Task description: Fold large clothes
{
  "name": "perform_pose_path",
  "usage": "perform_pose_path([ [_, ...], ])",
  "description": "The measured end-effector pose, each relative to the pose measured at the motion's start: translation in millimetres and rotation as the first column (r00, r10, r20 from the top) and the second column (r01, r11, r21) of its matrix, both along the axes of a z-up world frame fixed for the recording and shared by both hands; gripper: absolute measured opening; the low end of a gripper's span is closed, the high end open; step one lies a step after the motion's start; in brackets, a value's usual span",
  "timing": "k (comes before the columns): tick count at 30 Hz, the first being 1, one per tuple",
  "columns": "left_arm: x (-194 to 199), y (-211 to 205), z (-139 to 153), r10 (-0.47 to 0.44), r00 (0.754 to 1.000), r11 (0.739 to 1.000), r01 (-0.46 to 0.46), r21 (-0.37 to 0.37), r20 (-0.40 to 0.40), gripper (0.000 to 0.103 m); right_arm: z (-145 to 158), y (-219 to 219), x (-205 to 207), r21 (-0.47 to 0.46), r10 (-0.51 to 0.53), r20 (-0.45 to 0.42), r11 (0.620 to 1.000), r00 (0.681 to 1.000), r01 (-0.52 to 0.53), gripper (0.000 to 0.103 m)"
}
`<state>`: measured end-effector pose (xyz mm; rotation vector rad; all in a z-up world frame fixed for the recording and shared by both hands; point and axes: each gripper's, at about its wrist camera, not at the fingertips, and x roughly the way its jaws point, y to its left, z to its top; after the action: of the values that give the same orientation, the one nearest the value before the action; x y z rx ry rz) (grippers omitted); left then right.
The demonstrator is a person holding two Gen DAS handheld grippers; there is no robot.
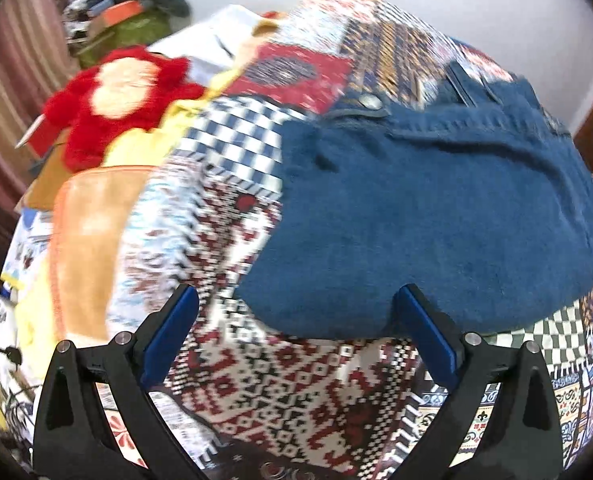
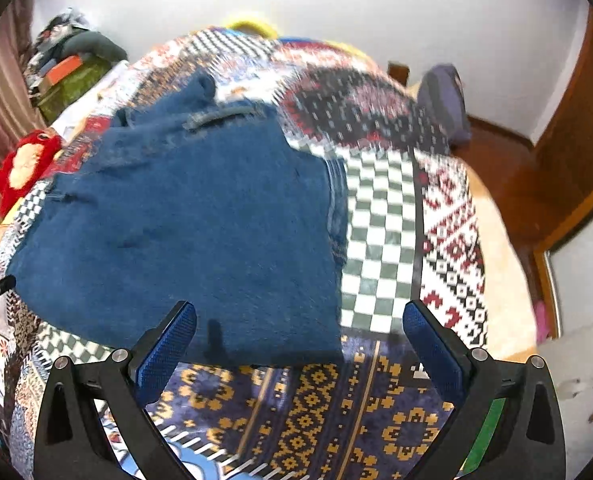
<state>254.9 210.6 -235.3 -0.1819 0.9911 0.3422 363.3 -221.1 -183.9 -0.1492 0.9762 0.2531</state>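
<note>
Here, folded blue jeans (image 1: 436, 216) laid flat on the patchwork bedspread (image 1: 288, 392), left gripper (image 1: 296, 320) spread wide and empty at the near edge, right gripper (image 2: 299, 332) likewise released, nothing grasped.

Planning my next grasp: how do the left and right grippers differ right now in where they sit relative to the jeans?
The left gripper frames the near left edge of the jeans, with patterned bedspread showing on its left. The right gripper frames the jeans' near right corner, with checkered bedspread to its right. Both stand open, holding nothing.
</note>
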Motion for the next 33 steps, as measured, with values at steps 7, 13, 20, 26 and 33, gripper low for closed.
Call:
perform_pose_path([
  [7, -26, 10, 18, 0.068, 0.993, 0.987, -0.053, -0.15, 0.092, 0.101, 38, 35, -23, 0.044, 0.082, 0.102, 0.995, 0.991, -0.087, 0.103],
  [13, -31, 10, -10, 0.131, 0.987, 0.896, -0.078, -0.438, 0.092, 0.101, 40, 82, -28, 0.08, 0.19, 0.097, 0.977, 0.977, -0.198, 0.103],
  [20, -19, 11, -53, 0.204, 0.977, 0.743, -0.109, -0.66, 0.068, 0.101, -1, 125, -21, 0.003, 0.28, 0.013, 0.96, 0.96, -0.28, 0.103],
  [26, 8, 9, -76, 0.198, 0.979, 0.656, -0.096, -0.749, 0.048, 0.101, -40, 137, -8, 0.06, 0.294, -0.118, 0.956, 0.948, -0.289, 0.103],
  [33, 53, 9, -82, 0.21, 0.975, 0.601, -0.073, -0.796, 0.068, 0.101, -51, 144, -2, 0.061, 0.29, -0.121, 0.957, 0.949, -0.284, 0.103],
])
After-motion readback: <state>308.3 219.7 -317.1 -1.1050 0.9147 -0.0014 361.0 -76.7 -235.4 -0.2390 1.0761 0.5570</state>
